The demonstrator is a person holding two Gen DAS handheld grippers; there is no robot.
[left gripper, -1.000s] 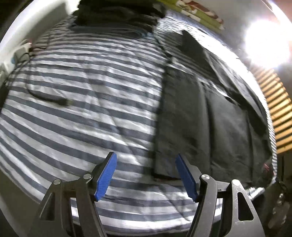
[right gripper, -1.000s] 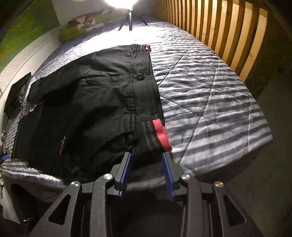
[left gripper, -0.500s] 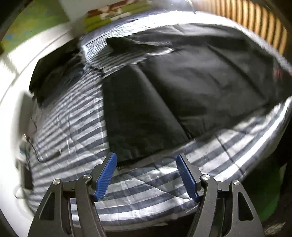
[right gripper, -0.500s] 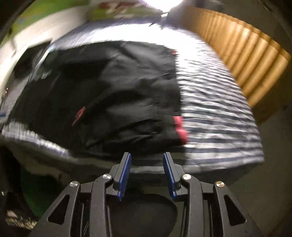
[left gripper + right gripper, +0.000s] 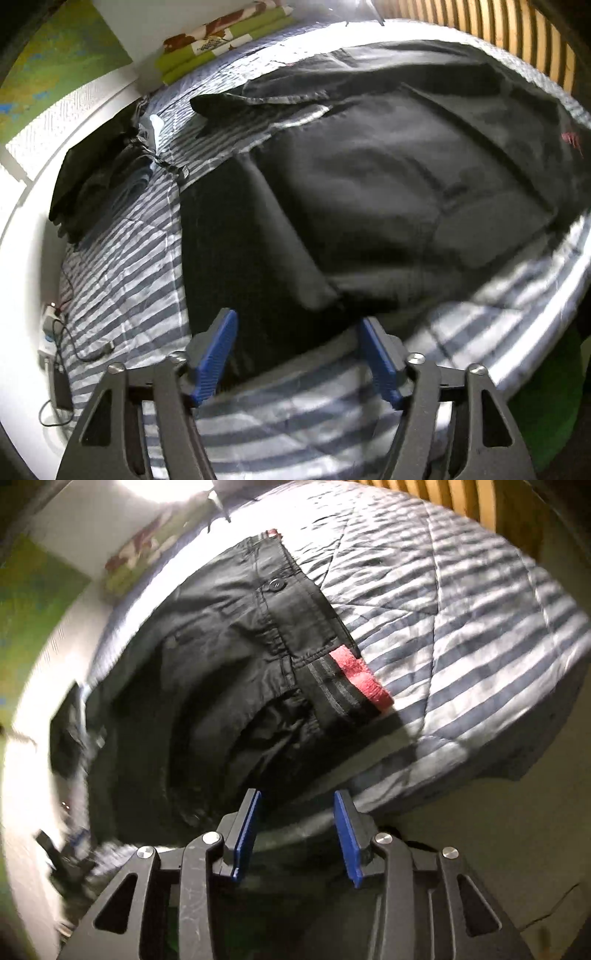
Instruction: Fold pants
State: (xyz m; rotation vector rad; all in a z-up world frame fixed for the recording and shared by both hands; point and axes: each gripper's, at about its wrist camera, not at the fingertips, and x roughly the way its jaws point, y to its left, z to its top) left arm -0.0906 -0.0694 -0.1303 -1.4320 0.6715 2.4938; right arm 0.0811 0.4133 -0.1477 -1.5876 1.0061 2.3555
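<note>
Black pants (image 5: 369, 192) lie spread across a grey-and-white striped bedcover (image 5: 122, 280). In the left wrist view my left gripper (image 5: 297, 354) is open, its blue pads just short of the near edge of one dark leg panel, nothing between them. The right wrist view shows the waistband end of the pants (image 5: 229, 657), with a button (image 5: 276, 585) and a red-trimmed inner band (image 5: 360, 677). My right gripper (image 5: 295, 830) is open and empty at the mattress edge, just below the crumpled waist fabric.
A heap of dark clothes (image 5: 99, 177) lies at the far left of the bed. Cables and a white charger (image 5: 51, 321) sit along the left wall. Wooden slats (image 5: 498, 33) stand behind the bed. Bare striped bedcover (image 5: 461, 620) extends right of the waistband.
Both views have swung and closed in on the pants. My left gripper now sits right at the near leg edge. My right gripper's pads stand a little wider apart.
</note>
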